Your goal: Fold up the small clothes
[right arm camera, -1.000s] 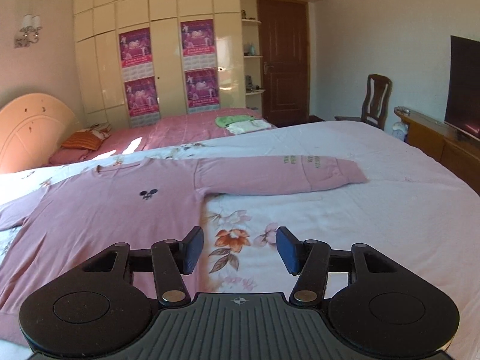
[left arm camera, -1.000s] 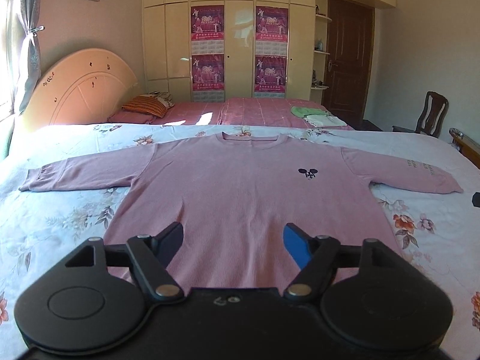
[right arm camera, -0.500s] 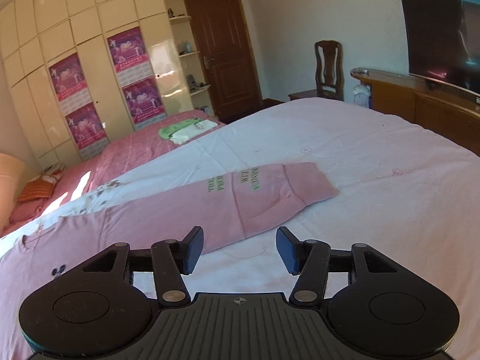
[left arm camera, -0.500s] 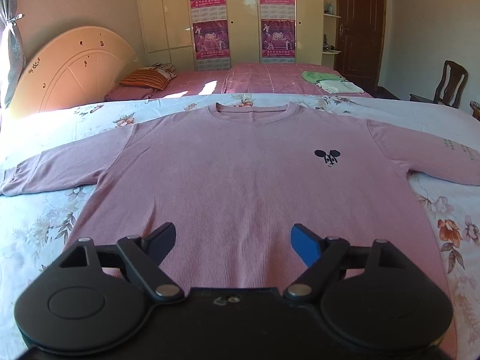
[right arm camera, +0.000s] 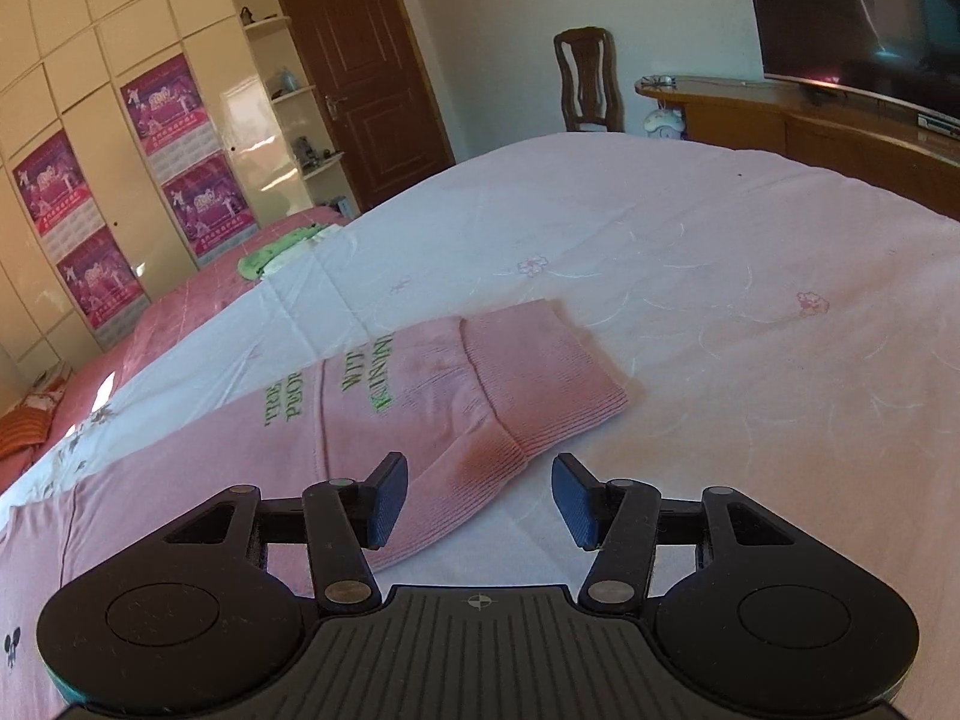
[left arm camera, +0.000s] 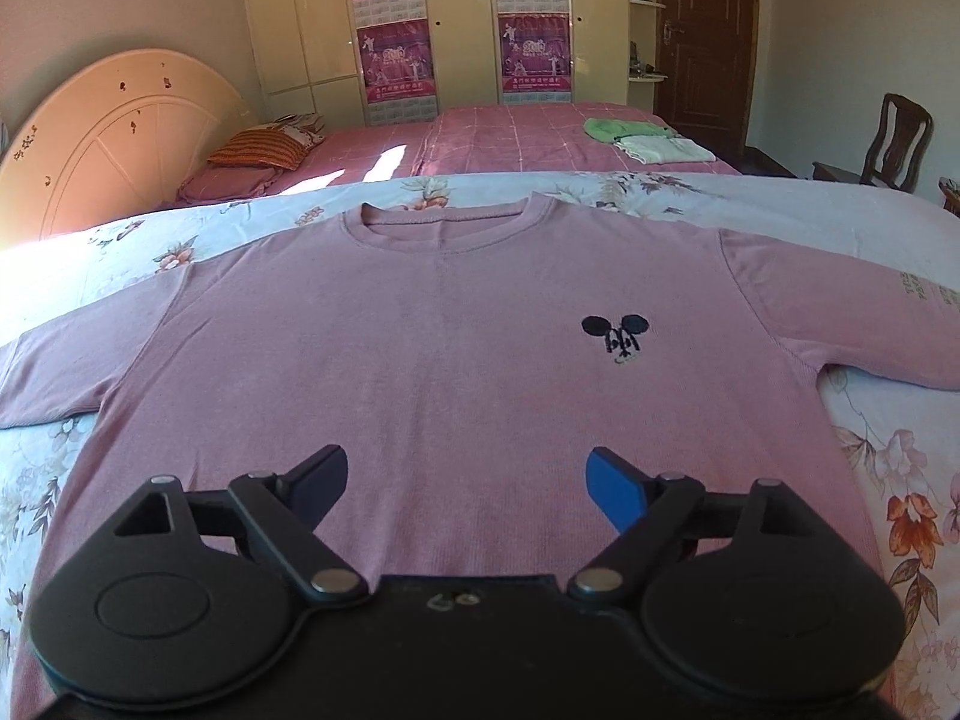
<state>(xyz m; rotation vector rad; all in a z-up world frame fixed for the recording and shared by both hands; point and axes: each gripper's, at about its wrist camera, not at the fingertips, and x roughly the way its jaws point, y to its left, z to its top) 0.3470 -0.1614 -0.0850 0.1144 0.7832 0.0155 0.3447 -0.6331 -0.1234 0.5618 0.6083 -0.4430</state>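
Both grippers nearer pink sweater: left widening, right narrowing, both empty.

Pink sweater: matt ribbed knit cloth. Floral bedsheet: smooth cotton. Wardrobe: glossy cream panels. Door, chair: dark wood.

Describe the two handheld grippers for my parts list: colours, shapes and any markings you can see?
The left gripper and the right gripper are both matte black, each with two round disc housings and linked arms on silver pivot pins. Their fingers carry blue ribbed pads. The right body is ridged, with a small crosshair mark; the left body is smooth, with a small pale marking.
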